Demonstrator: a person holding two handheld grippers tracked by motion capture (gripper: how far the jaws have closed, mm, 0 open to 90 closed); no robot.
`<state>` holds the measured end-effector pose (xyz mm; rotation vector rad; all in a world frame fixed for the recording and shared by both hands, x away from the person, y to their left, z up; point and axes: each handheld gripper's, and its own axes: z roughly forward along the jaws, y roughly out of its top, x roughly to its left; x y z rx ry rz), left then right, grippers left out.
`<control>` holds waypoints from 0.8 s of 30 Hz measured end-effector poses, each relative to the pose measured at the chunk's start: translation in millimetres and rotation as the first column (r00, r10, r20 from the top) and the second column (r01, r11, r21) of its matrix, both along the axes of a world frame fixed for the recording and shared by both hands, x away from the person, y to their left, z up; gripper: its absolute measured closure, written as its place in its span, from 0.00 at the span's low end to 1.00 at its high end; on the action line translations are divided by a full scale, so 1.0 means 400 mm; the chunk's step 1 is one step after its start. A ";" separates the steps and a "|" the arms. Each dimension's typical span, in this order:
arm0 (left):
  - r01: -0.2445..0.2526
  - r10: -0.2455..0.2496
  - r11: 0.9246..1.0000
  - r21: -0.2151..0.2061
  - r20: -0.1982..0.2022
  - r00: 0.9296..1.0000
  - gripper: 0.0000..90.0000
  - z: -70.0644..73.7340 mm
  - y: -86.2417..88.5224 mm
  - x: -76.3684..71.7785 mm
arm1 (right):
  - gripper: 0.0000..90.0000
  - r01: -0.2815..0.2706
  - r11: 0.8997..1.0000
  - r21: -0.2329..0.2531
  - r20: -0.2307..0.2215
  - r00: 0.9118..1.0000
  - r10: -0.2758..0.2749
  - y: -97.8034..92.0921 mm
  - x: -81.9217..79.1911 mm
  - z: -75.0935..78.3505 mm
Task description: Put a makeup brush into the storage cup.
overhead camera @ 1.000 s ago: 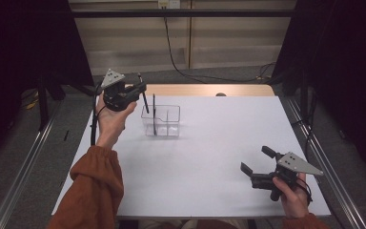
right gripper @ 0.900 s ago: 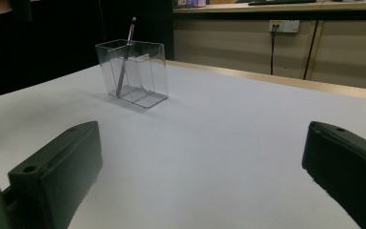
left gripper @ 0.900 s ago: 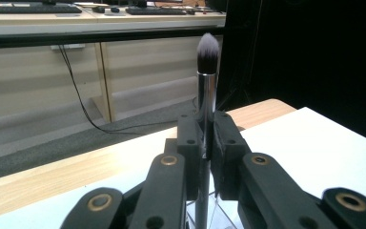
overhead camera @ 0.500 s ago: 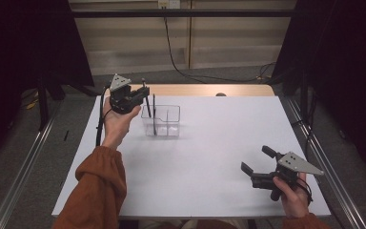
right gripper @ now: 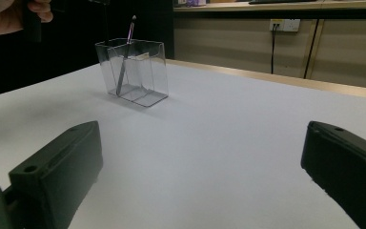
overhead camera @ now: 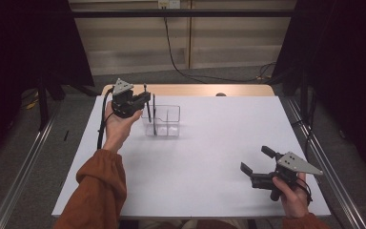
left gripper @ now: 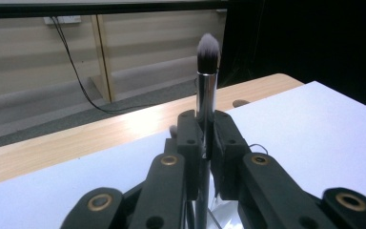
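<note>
A clear plastic organizer (overhead camera: pixel 167 121) with compartments stands on the white table top (overhead camera: pixel 205 157), back left of centre. A thin dark brush (overhead camera: pixel 154 117) leans inside it, the same brush (right gripper: pixel 123 67) that shows in the right gripper view's organizer (right gripper: pixel 143 71). My left gripper (overhead camera: pixel 144 98) is shut on a makeup brush (overhead camera: pixel 147 109) held upright just left of the organizer. Its silver ferrule and grey-tipped bristles (left gripper: pixel 208 47) rise above the left gripper (left gripper: pixel 205 129). My right gripper (overhead camera: pixel 256 160) rests open and empty near the front right; its own view shows that right gripper (right gripper: pixel 201 138) facing the organizer.
A wooden strip (overhead camera: pixel 195 89) runs along the table's far edge, with a small dark spot (overhead camera: pixel 220 94) on it. Metal rails (overhead camera: pixel 24 171) flank the table on both sides. A black cable (overhead camera: pixel 176 52) hangs down the back wall. Dark curtains close both sides.
My left gripper has come slightly down and toward the organizer's left end with the makeup brush, which now stands more upright. The right gripper has stayed put.
</note>
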<state>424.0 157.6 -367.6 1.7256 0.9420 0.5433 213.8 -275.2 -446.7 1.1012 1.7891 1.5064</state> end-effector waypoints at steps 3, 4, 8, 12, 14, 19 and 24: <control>0.002 -0.002 1.000 -0.005 -0.002 1.000 0.93 -0.007 -0.001 -0.002 | 0.00 -0.005 1.000 -0.003 -0.004 1.000 0.005 0.003 -0.001 0.000; 0.003 -0.003 1.000 -0.006 -0.004 1.000 0.93 -0.008 -0.001 -0.002 | 0.00 -0.006 1.000 -0.006 -0.005 1.000 0.006 0.003 -0.001 -0.001; 0.004 -0.004 1.000 -0.001 -0.011 1.000 0.93 -0.020 -0.002 -0.002 | 0.00 -0.006 1.000 -0.003 -0.005 1.000 0.006 0.002 0.000 -0.001; 0.003 -0.003 1.000 0.000 -0.012 1.000 0.93 -0.026 -0.004 -0.003 | 0.00 -0.007 1.000 -0.005 -0.006 1.000 0.007 0.003 0.000 0.000; 0.002 -0.002 1.000 0.001 -0.012 1.000 0.93 -0.029 -0.003 -0.001 | 0.00 -0.015 1.000 -0.009 -0.003 1.000 0.014 0.004 0.000 -0.001; -0.002 0.002 1.000 0.001 -0.024 1.000 0.93 -0.041 -0.003 -0.001 | 0.00 -0.014 1.000 -0.007 -0.005 1.000 0.014 0.004 -0.001 0.000; -0.005 0.005 1.000 0.005 -0.041 0.999 0.93 -0.056 -0.004 0.003 | 0.00 -0.021 1.000 -0.013 -0.002 1.000 0.021 0.005 -0.001 0.000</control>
